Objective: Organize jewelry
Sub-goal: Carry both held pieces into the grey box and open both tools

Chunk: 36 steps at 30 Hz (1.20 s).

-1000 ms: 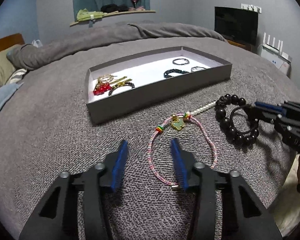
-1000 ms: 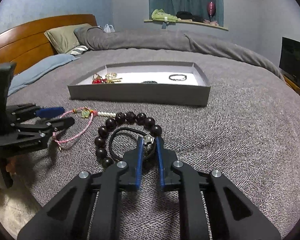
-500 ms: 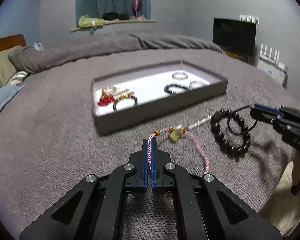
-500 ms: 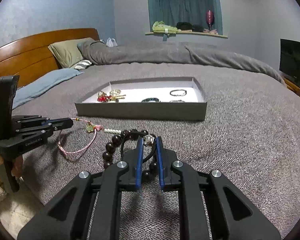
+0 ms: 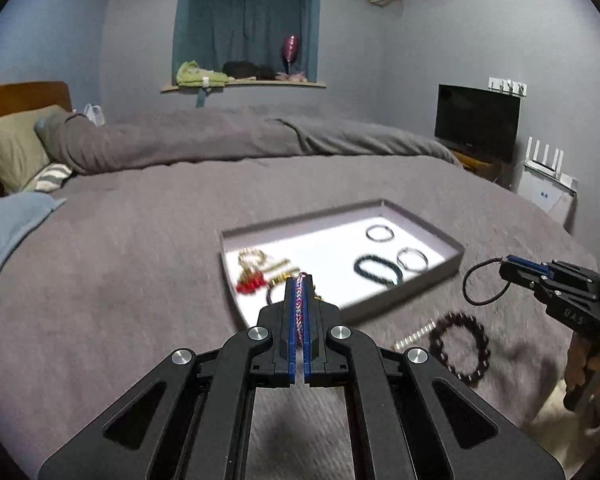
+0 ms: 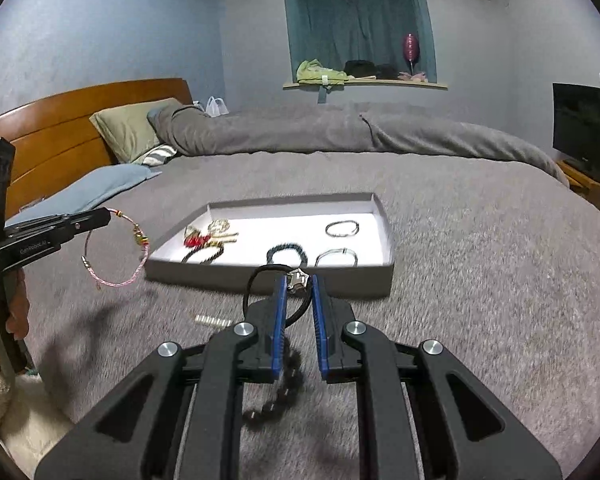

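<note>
My left gripper [image 5: 299, 280] is shut on a pink braided cord bracelet [image 5: 299, 300], which hangs in the air in the right wrist view [image 6: 118, 258] below that gripper [image 6: 106, 216]. My right gripper [image 6: 299, 280] is shut on the metal charm of a black elastic cord bracelet [image 6: 268, 276], lifted above the bed; it also shows in the left wrist view [image 5: 482, 282]. A grey tray [image 5: 420, 284] with a white floor holds several bracelets. A dark wooden bead bracelet [image 5: 460, 348] and a short pearl strand [image 5: 414, 334] lie on the grey blanket in front of the tray.
The grey blanket [image 6: 480, 280] covers the whole bed. Pillows [image 6: 128, 128] and a wooden headboard [image 6: 60, 120] are at the far left. A TV [image 5: 476, 122] stands at the right. A window ledge [image 5: 240, 84] with clothes is behind.
My left gripper shut on the pink cord bracelet and lifted it off the blanket. My right gripper lifted the black elastic cord out of the bead bracelet. Both moved up, toward the tray.
</note>
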Motion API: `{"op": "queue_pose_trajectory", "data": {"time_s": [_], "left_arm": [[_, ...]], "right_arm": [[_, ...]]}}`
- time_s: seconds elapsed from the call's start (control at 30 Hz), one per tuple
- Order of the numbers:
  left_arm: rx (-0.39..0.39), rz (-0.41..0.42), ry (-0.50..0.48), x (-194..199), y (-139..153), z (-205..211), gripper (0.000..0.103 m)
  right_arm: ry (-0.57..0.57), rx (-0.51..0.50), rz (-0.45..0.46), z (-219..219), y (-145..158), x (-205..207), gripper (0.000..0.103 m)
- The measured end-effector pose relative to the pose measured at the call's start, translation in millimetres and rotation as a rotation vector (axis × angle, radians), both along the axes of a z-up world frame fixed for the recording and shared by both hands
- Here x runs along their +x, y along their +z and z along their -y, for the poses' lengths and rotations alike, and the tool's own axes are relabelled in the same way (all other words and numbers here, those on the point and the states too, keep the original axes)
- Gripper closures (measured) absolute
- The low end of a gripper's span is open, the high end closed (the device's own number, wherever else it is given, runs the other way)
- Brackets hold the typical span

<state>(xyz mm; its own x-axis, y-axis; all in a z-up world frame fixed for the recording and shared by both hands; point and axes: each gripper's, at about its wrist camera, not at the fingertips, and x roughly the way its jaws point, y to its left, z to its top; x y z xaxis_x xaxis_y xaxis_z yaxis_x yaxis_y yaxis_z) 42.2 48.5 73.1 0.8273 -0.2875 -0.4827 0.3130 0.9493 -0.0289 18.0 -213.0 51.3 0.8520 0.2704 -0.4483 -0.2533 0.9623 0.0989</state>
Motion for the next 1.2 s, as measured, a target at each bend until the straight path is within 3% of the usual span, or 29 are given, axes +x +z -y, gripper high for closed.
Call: {"op": "queue_pose_trajectory", "data": {"time_s": [0.2, 0.37, 0.5, 0.77, 1.2], "left_arm": [[0.036, 0.02, -0.026, 40, 16, 16, 0.1], [0.096, -0.015, -0.052, 85, 16, 37, 0.1], [0.149, -0.086, -0.063, 131, 7, 53, 0.1], [0.163, -0.18, -0.069, 189, -13, 71, 0.1], [0.238, -0.321, -0.043, 227, -51, 77, 0.1]], "right_arm": [[-0.003, -0.029, 0.033, -6, 21, 37, 0.09], [0.012, -0.069, 0.021, -14, 30, 80, 0.09], [0.028, -0.094, -0.044, -22, 26, 121, 0.09], [0.023, -0.154, -0.15, -40, 11, 188, 0.09], [0.012, -0.218, -0.338, -59, -21, 239, 0.09]]}}
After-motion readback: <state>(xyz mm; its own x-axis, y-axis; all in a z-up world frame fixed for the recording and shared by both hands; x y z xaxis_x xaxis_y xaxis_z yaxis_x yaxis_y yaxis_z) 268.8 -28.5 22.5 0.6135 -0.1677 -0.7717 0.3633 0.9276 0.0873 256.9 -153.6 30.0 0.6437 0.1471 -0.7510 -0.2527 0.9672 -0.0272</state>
